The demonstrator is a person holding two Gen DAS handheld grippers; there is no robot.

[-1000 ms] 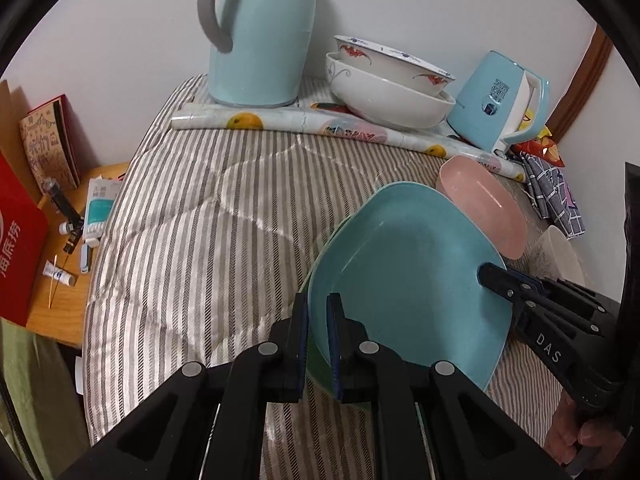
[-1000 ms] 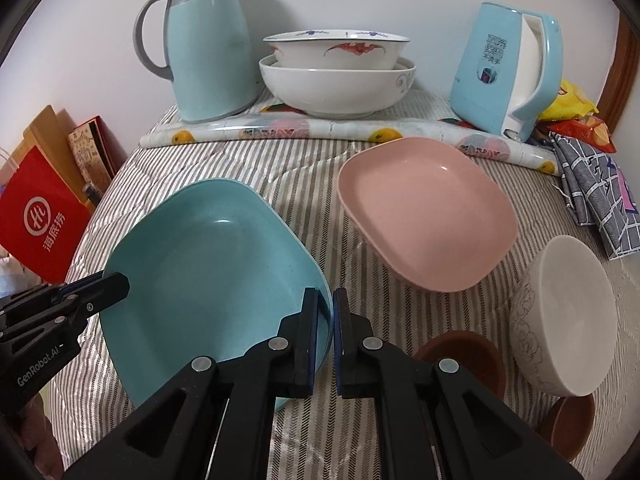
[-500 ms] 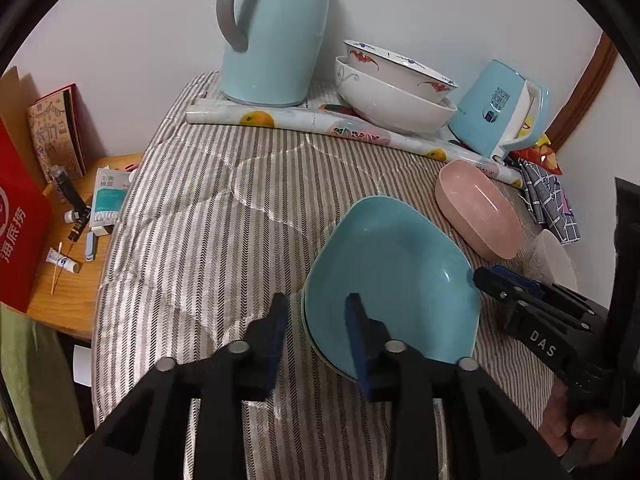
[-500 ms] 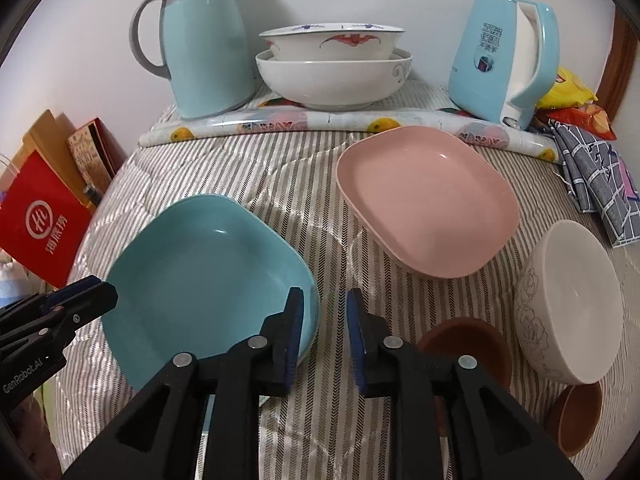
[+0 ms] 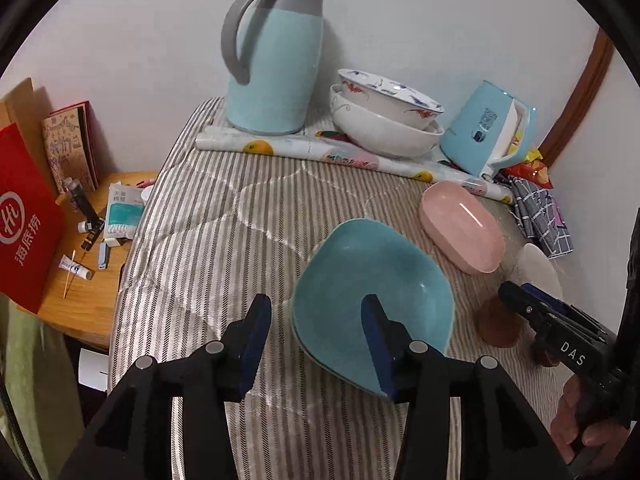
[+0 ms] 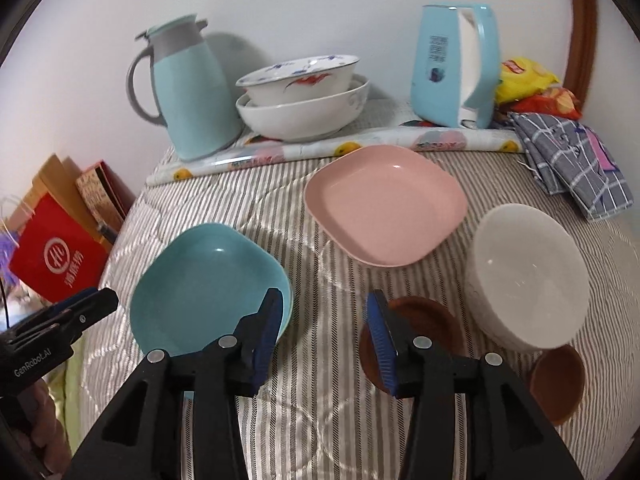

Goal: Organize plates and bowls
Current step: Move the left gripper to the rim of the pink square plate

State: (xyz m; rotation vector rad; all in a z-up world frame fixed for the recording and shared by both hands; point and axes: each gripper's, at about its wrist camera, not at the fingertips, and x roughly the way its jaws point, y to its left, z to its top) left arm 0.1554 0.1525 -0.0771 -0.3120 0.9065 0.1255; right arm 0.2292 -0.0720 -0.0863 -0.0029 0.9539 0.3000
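A teal square plate (image 5: 372, 280) (image 6: 208, 280) lies flat on the striped cover, and a second rim shows just under it. My left gripper (image 5: 316, 320) hovers over its near left edge. Its jaws are opening and neither pad touches the plate. My right gripper (image 6: 324, 308) is by the plate's right edge, jaws opening, with only striped cloth between them. A pink square plate (image 6: 384, 204) lies behind, and a white bowl (image 6: 524, 276) is to the right. Two brown dishes (image 6: 424, 320) sit near it. Each gripper shows in the other's view: right gripper (image 5: 516, 296), left gripper (image 6: 100, 300).
Two stacked white bowls (image 6: 300, 100), a teal jug (image 6: 188, 88), a blue kettle (image 6: 456, 64) and a rolled printed sheet (image 6: 320, 148) line the back wall. A checked cloth (image 6: 572, 160) lies at the right. A wooden side table (image 5: 92, 272) with small items stands to the left.
Both grippers were shut on the teal plate's rim. They have opened, let go and drawn back and up. The plate now rests on the cover.
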